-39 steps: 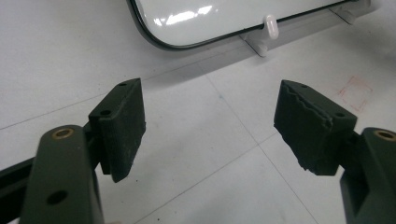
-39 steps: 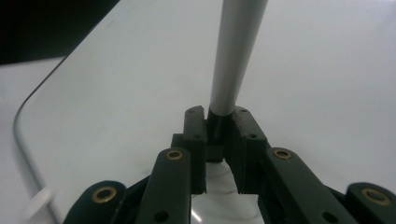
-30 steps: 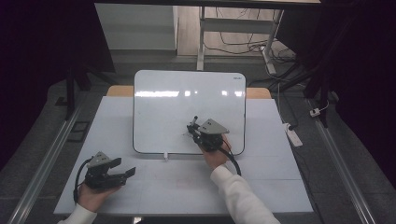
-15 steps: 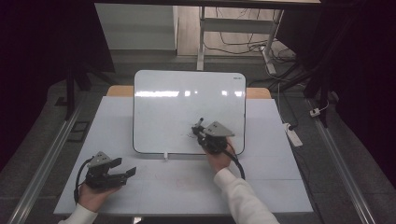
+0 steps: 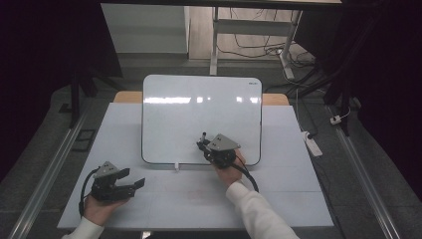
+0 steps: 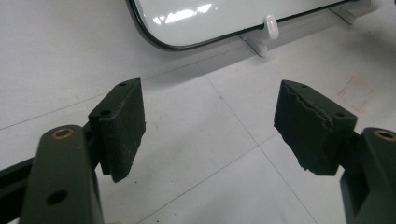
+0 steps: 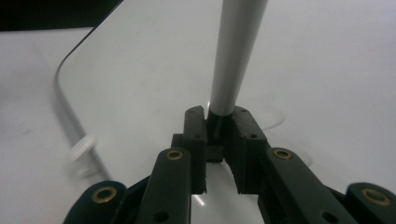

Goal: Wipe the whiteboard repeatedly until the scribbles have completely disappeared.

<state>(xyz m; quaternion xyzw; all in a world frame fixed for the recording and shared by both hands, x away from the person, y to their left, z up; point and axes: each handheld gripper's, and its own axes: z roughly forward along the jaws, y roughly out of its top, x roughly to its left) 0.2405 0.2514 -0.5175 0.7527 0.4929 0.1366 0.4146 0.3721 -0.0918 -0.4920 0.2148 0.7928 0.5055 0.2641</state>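
A white whiteboard stands tilted on the white table. My right gripper hovers over the board's lower right part, shut on a silver-grey marker. In the right gripper view the marker rises from between the closed pads of the gripper, above the board's glossy face. My left gripper rests low at the table's front left, jaws wide open with nothing between them. The whiteboard's lower corner lies beyond it.
A small white clip holds the board's bottom edge; it is also in the left gripper view. A faint red square mark is on the table. A power strip and cables lie on the floor to the right.
My right gripper has shifted slightly with the marker over the board's lower part. The left gripper has kept still.
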